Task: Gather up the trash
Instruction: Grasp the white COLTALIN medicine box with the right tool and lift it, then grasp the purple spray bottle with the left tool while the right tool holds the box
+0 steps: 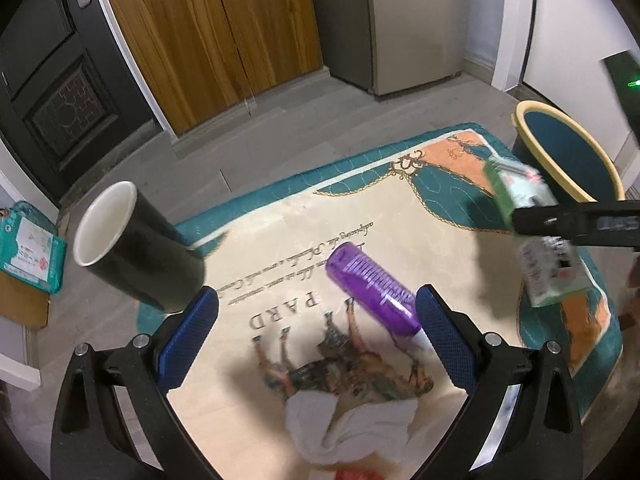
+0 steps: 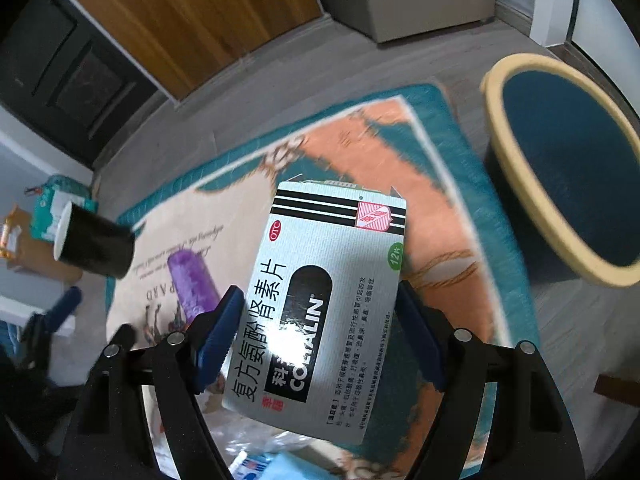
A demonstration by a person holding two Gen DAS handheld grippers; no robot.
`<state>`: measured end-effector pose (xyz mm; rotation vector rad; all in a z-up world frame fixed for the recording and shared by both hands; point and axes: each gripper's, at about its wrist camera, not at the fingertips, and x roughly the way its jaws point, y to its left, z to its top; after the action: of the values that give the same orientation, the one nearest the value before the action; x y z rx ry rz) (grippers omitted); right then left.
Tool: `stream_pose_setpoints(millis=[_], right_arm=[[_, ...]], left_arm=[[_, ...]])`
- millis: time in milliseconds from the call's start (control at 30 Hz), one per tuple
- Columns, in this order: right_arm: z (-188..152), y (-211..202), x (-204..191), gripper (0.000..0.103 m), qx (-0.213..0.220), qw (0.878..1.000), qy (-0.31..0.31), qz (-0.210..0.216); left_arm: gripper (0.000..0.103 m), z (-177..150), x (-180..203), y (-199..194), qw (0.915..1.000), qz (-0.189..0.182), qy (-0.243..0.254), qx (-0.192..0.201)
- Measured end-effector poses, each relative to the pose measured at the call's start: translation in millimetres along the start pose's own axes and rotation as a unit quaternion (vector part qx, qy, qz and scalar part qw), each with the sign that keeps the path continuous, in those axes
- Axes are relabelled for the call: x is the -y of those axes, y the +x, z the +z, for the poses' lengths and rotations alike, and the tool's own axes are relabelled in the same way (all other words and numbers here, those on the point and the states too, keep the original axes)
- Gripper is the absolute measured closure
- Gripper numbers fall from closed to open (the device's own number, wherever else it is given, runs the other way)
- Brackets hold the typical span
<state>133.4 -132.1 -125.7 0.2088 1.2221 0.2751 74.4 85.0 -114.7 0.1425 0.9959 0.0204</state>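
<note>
My right gripper (image 2: 320,320) is shut on a white medicine box (image 2: 320,312) with black stripes and Chinese print, and holds it in the air over the rug. In the left wrist view the same box (image 1: 548,272) hangs at the right, left of the bin. My left gripper (image 1: 318,320) is open above a purple bottle (image 1: 372,288) that lies on the rug, its white cap end close to the right finger. A black paper cup (image 1: 136,248) lies on its side at the rug's left edge. A crumpled white tissue (image 1: 348,428) lies between my left gripper's arms.
A dark blue bin with a yellow rim (image 2: 520,160) stands open on the floor right of the patterned rug (image 1: 360,208). A teal packet (image 1: 28,248) lies far left on a cardboard box. Clear plastic wrap (image 2: 260,440) lies under the right gripper. Wooden doors stand behind.
</note>
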Motion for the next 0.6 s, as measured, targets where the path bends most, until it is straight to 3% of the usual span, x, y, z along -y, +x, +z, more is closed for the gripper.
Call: stream_pose_setpoints(millis=[333,433,600], right_arm=[[18.8,-20.0,29.0,0.026,0.032,0.998,-0.046,-0.017],[21.2,-21.2,36.1,0.026,0.031,0.999,-0.038,-0.01],[24.2,-25.9,41.6,0.026,0.036,0.999,-0.03,0.004]], left_arm=[[0.006,7.4,35.1,57.1,0.9951,-0.029,-0.045,-0.083],[0.006,7.3,33.9,64.6,0.9931,-0.019,-0.064,-0.097],[0.006,4.3,21.5,74.8,0.9843,-0.036,-0.126,-0.118]])
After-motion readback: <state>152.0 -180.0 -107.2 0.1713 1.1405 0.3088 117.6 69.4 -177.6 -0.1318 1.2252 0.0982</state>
